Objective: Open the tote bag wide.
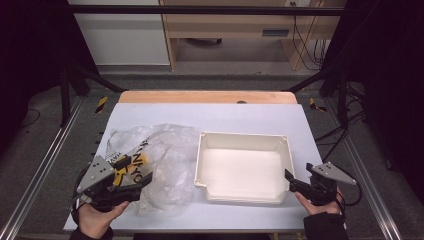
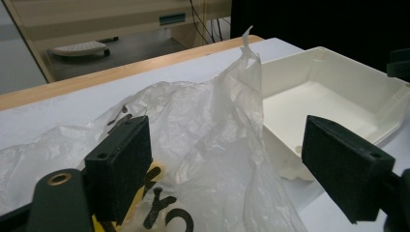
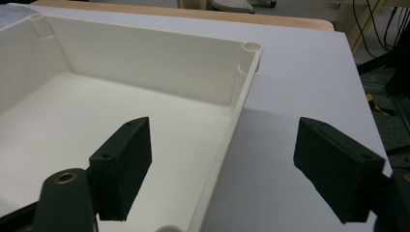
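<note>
Plastic bag (image 1: 155, 162) crumpled on desk (image 1: 250, 116), left of white tray (image 1: 244, 167). Left gripper (image 1: 134, 176) open over bag's near edge; right gripper (image 1: 291, 181) open astride tray's right wall.

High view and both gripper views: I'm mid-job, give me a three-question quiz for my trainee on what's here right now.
1. True or false: the white tray has items inside it.
2. Which gripper is at the crumpled plastic bag? A) left gripper B) right gripper
3. In the right gripper view, which part of the tray lies between the open jaws?

Key
1. False: its floor is bare.
2. A: its open jaws sit over the bag's near edge, not closed on it.
3. The tray's side wall and rim, with one jaw over the tray floor and the other over the table.
</note>
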A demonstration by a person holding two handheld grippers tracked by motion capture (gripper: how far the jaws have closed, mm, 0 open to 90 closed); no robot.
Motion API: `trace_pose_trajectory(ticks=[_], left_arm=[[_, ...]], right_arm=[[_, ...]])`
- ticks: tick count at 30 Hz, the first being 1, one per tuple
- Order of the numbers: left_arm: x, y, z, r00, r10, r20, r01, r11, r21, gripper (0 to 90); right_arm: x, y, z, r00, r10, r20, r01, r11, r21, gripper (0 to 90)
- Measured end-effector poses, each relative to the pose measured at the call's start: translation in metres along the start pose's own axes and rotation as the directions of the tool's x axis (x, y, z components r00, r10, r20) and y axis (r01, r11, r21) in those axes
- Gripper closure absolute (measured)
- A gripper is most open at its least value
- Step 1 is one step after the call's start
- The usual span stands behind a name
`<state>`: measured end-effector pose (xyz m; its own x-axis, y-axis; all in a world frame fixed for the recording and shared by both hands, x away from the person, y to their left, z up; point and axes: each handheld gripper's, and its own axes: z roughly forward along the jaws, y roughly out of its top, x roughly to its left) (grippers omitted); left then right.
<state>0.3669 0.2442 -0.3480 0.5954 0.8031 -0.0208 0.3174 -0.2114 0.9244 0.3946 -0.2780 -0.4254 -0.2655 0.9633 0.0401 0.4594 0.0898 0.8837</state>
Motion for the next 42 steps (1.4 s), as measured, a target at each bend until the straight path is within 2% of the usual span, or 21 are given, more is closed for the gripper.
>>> trace_pose_trajectory(ticks=[9,15,18,23,25,32,38,42], left_arm=[[-0.009,-0.007,0.014,0.9998,0.02,0.005,-0.02,0.9976,0.067,22.2],[-0.01,-0.012,0.021,0.9995,0.032,0.0,-0.032,0.9951,0.093,28.4],[-0.01,-0.014,0.024,0.9997,0.024,-0.004,-0.024,0.9947,0.1,32.2],[-0.01,-0.017,0.026,0.9998,0.02,-0.003,-0.02,0.9927,0.119,40.1],[-0.009,-0.018,0.027,0.9997,0.024,-0.005,-0.023,0.991,0.132,47.4],[-0.004,-0.021,0.03,0.9999,-0.002,-0.017,0.005,0.9855,0.169,63.6],[-0.002,-0.023,0.031,0.9999,-0.014,-0.009,0.015,0.9826,0.185,75.0],[0.0,-0.024,0.031,0.9994,-0.031,-0.013,0.033,0.9819,0.187,79.5]], right_arm=[[0.002,0.001,0.0,1.0,-0.003,-0.006,0.003,1.0,-0.002,22.2],[0.002,0.001,0.0,1.0,-0.002,-0.008,0.002,1.0,0.0,22.7],[0.002,0.001,0.0,1.0,-0.006,-0.007,0.006,1.0,0.0,23.0],[0.003,0.001,0.0,0.9999,-0.001,-0.016,0.001,1.0,0.0,23.9],[0.004,0.002,0.0,0.9998,-0.007,-0.019,0.007,1.0,-0.006,24.9],[0.009,0.005,-0.004,0.9993,-0.015,-0.035,0.014,1.0,-0.027,29.6],[0.019,0.011,-0.007,0.9966,-0.028,-0.078,0.024,0.998,-0.052,36.4],[0.03,0.016,-0.008,0.9922,-0.044,-0.117,0.037,0.997,-0.062,42.5]])
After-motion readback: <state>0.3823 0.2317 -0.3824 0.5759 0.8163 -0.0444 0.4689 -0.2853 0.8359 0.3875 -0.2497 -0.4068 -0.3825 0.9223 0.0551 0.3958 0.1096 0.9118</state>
